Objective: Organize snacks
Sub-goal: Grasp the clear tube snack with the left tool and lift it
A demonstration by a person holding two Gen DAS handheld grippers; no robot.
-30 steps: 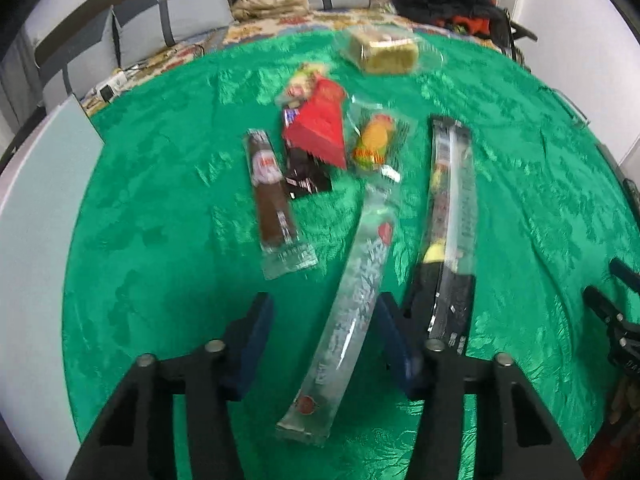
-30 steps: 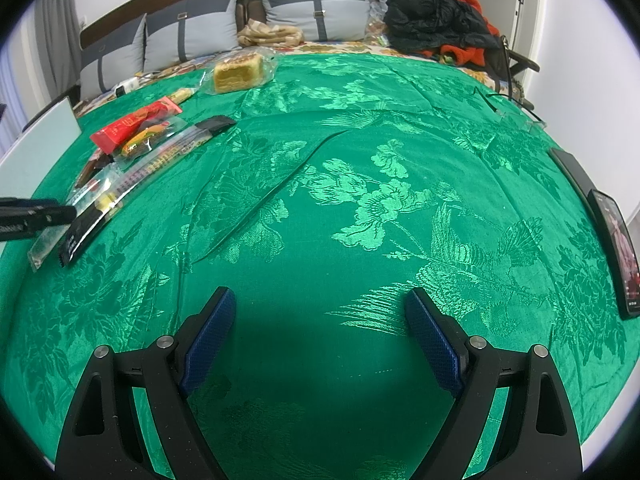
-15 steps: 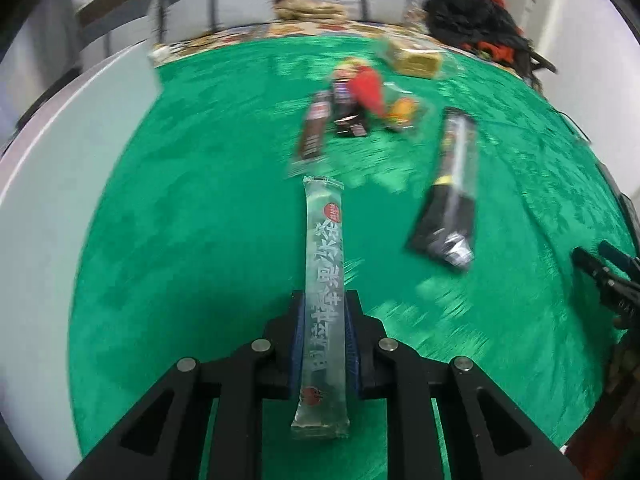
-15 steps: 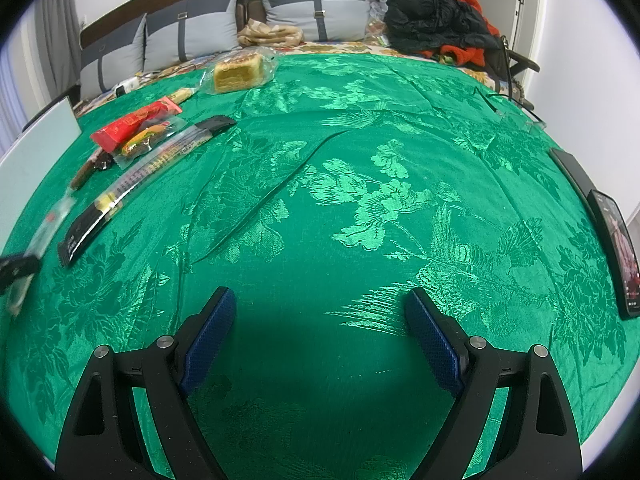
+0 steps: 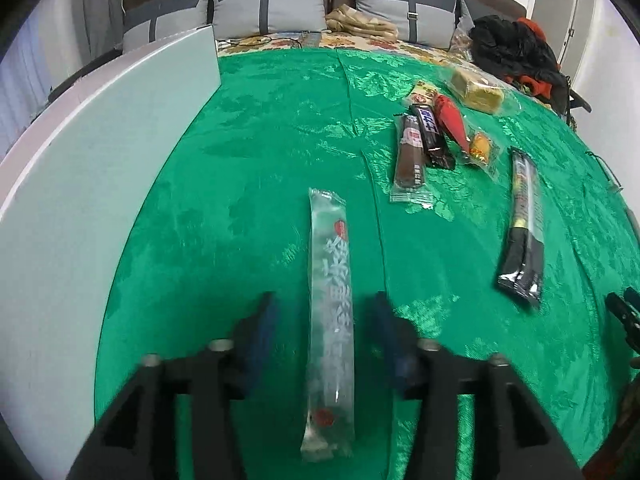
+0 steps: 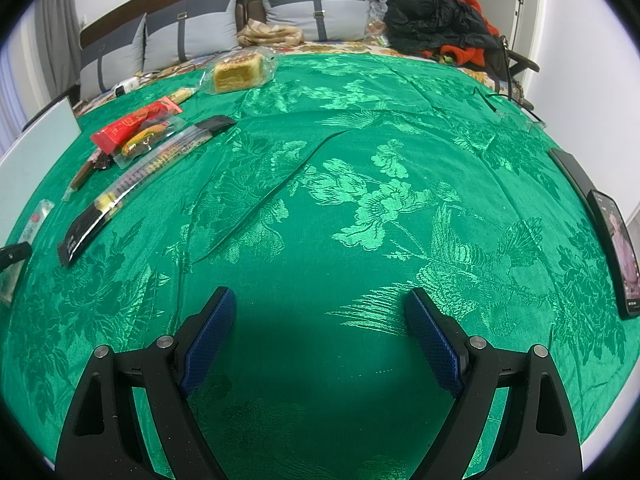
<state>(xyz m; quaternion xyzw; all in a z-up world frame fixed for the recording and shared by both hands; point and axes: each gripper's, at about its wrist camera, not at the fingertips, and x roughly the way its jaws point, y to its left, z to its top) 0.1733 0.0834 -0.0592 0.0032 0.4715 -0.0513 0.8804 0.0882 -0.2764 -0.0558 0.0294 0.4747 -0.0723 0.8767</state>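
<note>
Left wrist view: left tool (image 5: 324, 328) standing apart, pads clear of clear long packet (image 5: 330, 316) lying between them on green bedspread (image 5: 248, 184), near bed's left edge beside white board (image 5: 100, 184). Judging release step: backing tool straight off along packet axis, avoiding snagging film. Packet's long axis running along tool's line toward headboard, far end pointing at brown bar (image 5: 410, 156) cluster.

Right wrist view: right tool (image 6: 320, 316) spread wide, holding nothing, hovering over bare bedspread. Packet (image 6: 34, 222) barely showing at far left edge, roughly parallel to black long packet (image 6: 100, 208).

Both grippers' fingers (image 5: 262, 332) (image 6: 434, 340) spread apart
</note>
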